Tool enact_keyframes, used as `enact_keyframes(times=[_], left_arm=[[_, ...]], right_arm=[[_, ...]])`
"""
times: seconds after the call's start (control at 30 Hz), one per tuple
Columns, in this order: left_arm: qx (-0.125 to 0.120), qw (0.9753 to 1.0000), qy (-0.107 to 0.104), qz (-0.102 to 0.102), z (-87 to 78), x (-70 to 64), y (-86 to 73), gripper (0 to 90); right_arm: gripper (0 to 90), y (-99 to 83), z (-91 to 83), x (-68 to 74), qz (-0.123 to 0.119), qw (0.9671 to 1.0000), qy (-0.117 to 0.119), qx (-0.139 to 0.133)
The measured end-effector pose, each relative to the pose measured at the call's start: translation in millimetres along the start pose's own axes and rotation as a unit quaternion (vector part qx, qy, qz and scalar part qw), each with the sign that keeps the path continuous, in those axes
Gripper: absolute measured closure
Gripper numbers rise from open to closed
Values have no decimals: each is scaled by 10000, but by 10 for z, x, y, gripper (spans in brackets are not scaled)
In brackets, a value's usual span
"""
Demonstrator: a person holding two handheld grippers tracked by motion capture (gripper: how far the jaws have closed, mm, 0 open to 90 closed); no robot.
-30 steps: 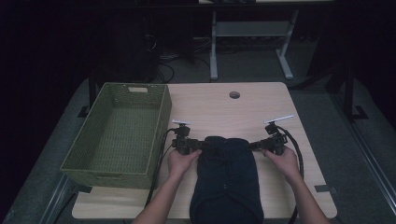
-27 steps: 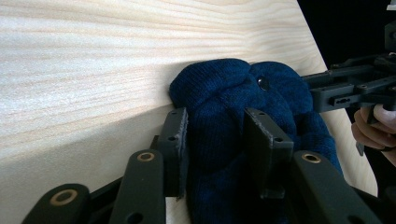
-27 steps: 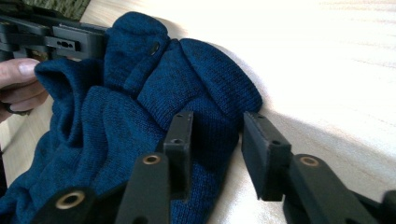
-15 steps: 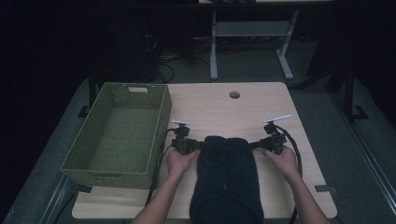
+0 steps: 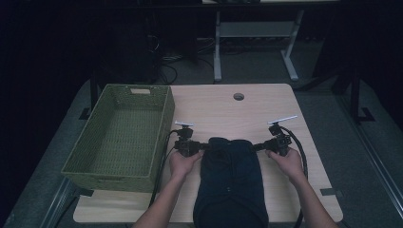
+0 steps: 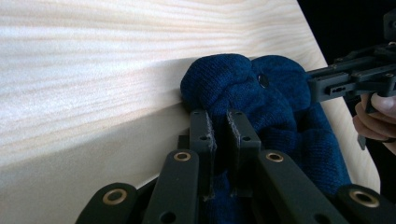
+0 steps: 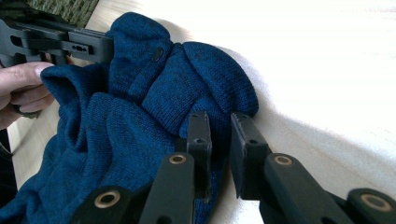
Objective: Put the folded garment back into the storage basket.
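A dark blue knit sweater [image 5: 230, 180] lies flat on the wooden table [image 5: 214, 109], its top end away from the person. My left gripper [image 5: 205, 146] grips its upper left corner and my right gripper [image 5: 256, 146] its upper right corner. In the left gripper view the jaws are shut on a bunched fold of the sweater [image 6: 280, 116], with the left gripper [image 6: 220, 128] low on the table. In the right gripper view the right gripper [image 7: 219, 130] pinches the sweater's [image 7: 140, 121] edge. A small dark button [image 7: 158, 53] shows near the collar.
A green woven basket [image 5: 164, 118] stands on the table's left side, close to the left hand [image 5: 180, 164]. A round cable hole [image 5: 238, 97] lies at the far middle. A white metal frame [image 5: 252, 33] stands on the floor behind the table.
Both grippers keep their hold on the sweater. The right hand has edged slightly inward and forward; the sweater has barely shifted.
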State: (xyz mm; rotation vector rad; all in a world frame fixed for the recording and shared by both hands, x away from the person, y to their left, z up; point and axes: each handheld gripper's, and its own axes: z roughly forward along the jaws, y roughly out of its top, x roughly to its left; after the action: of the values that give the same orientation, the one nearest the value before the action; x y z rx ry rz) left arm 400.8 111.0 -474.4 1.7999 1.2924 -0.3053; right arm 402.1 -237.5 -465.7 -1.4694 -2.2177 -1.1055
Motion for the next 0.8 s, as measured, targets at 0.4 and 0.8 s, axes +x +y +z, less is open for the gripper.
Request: enact_keyframes(times=[0.4, 0.8], left_arm=[[-274, 9995, -7, 160, -131, -122, 189, 830], [-543, 9982, -61, 241, -293, -226, 415, 831]], right_arm=[[789, 164, -87, 78, -85, 9998, 55, -155], [788, 423, -254, 193, -229, 9992, 22, -333]])
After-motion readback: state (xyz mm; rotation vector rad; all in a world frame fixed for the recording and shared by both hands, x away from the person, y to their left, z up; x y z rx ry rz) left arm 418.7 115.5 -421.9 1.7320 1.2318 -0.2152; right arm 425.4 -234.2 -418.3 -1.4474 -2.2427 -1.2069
